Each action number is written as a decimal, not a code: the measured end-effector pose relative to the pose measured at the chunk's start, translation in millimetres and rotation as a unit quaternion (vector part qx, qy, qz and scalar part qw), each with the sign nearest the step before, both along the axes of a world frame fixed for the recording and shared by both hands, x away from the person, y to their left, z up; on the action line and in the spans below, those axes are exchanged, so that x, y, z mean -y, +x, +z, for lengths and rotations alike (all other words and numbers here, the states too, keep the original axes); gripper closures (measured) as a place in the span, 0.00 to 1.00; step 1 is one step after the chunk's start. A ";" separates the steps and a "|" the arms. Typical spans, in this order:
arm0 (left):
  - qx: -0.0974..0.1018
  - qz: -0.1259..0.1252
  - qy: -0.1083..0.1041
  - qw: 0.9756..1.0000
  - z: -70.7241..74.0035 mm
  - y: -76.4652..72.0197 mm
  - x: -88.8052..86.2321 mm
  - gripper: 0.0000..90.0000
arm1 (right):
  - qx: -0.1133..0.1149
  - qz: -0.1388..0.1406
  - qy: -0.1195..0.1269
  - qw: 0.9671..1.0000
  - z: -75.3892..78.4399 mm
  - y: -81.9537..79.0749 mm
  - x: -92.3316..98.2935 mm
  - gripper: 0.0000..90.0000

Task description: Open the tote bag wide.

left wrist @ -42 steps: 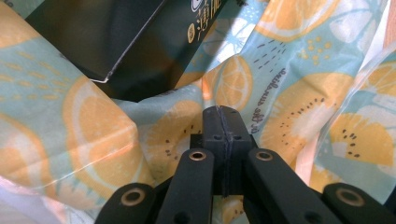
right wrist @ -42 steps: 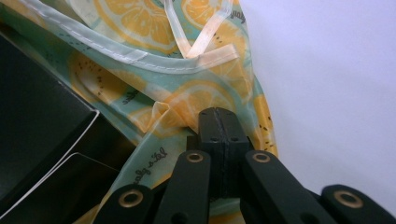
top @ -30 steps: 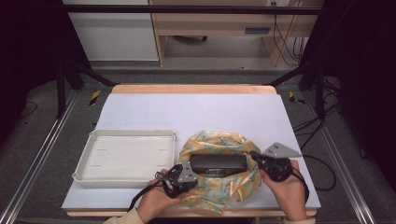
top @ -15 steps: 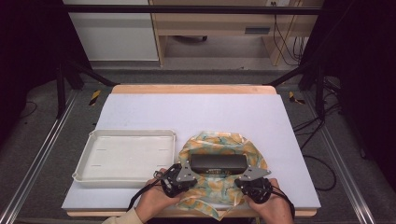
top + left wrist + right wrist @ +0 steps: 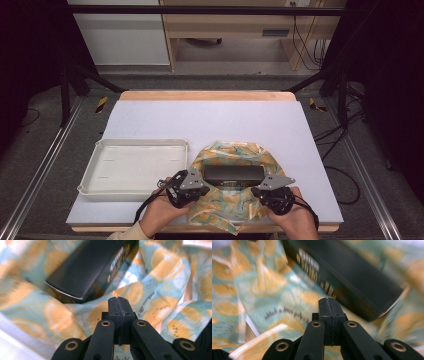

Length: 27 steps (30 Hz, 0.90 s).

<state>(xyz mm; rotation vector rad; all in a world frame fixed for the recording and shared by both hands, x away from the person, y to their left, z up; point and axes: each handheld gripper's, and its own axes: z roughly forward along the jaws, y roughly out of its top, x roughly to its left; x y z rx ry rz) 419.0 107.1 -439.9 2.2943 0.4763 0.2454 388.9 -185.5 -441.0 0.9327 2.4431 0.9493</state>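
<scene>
- At the left of the bench (image 5: 150, 112), the white rectangular plastic tray (image 5: 132, 167) sat empty, just beside the cloth and apart from your work.
- Your left gripper (image 5: 118, 300) had its fingers pressed fully together; a thin edge of the teal cotton cloth printed with orange citrus slices (image 5: 235, 200) seemed to peek from the seam, but I could not tell whether it was truly pinched.
- The long black rectangular box (image 5: 234, 175) lay in the middle of that cloth, near the bench's front edge, between your two grippers.
- Your right gripper (image 5: 329, 301) also had its fingers closed tight, hovering over the cloth just below the box, with no fabric clearly caught.
- Risk, as I judged it: with both sets of fingers shut on little or no fabric, a lift could slip off the cloth and leave the box unwrapped; a lopsided pull could drag the box toward the bench edge or tip it off the cloth.
- Writing: gold lettering ran along the box's side, too blurred to read; the cloth carried dark script, which I could not make out for certain.
</scene>
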 end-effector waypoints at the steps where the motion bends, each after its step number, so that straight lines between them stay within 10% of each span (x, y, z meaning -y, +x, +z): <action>1: 0.005 0.006 -0.004 1.000 2.8 0.5 -2.0 1.00 | 0.007 0.004 -0.003 1.000 8.4 1.3 -0.6 1.00; 6: 0.010 0.031 -0.028 0.999 14.5 5.1 -18.1 0.99 | 0.012 0.024 -0.010 1.000 38.1 25.2 0.0 0.89; 17: 0.017 0.087 -0.035 0.995 17.6 21.4 -48.5 0.83 | -0.031 0.042 -0.057 0.997 43.7 66.4 -11.2 0.59; 27: 0.030 0.140 -0.023 0.989 12.2 33.1 -63.9 0.37 | -0.046 0.084 -0.104 0.990 45.7 70.8 -20.8 0.42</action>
